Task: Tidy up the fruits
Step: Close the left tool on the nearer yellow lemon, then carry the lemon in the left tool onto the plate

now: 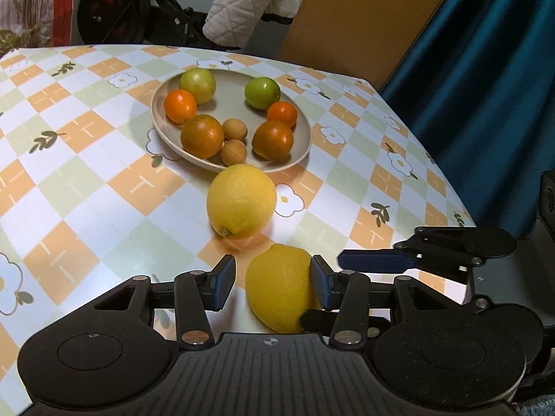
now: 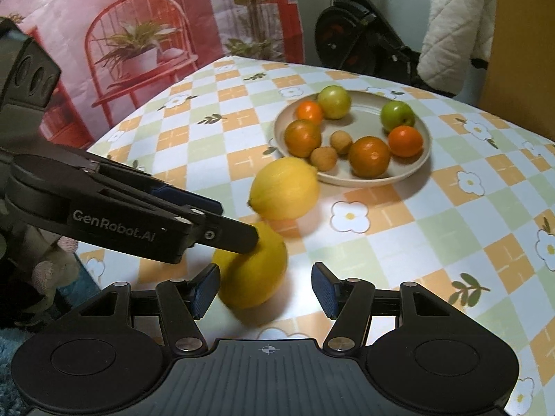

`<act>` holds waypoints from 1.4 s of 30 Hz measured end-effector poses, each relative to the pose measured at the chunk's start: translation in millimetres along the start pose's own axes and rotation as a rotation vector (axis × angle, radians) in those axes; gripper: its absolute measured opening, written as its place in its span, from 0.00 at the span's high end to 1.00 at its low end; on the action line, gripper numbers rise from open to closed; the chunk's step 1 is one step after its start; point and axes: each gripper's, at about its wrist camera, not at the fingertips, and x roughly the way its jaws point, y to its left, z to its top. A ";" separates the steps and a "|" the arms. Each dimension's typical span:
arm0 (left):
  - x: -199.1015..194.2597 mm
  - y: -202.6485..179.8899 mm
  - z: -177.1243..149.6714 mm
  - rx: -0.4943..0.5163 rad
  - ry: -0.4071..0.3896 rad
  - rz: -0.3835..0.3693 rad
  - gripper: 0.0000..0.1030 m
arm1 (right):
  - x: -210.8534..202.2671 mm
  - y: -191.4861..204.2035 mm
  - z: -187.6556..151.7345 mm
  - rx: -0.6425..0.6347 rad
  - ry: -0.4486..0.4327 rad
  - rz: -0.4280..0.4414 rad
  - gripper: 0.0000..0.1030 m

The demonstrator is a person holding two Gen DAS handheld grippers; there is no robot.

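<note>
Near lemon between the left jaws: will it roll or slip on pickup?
Near lemon is rounded and lies on a smooth tablecloth, so a nudge likely rolls it. Only one pad of the left gripper looks to be touching; the curved rind may slip. Probably firm.

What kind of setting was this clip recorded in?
Most likely a room in a home: a table with a flower-patterned checked cloth, a plate of fruit, an exercise bike behind it and a dark blue curtain to one side.
</note>
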 end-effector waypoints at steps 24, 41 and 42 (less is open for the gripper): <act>12.2 2.2 -7.1 -0.047 0.059 -0.078 0.46 | 14.0 0.3 -2.8 0.021 0.023 0.029 0.51; 5.2 -8.3 3.9 0.009 0.003 -0.054 0.49 | 5.6 -5.2 2.8 0.050 -0.022 0.023 0.52; 4.4 -9.6 6.2 0.015 -0.005 -0.050 0.49 | 4.7 -5.5 4.8 0.046 -0.028 0.019 0.52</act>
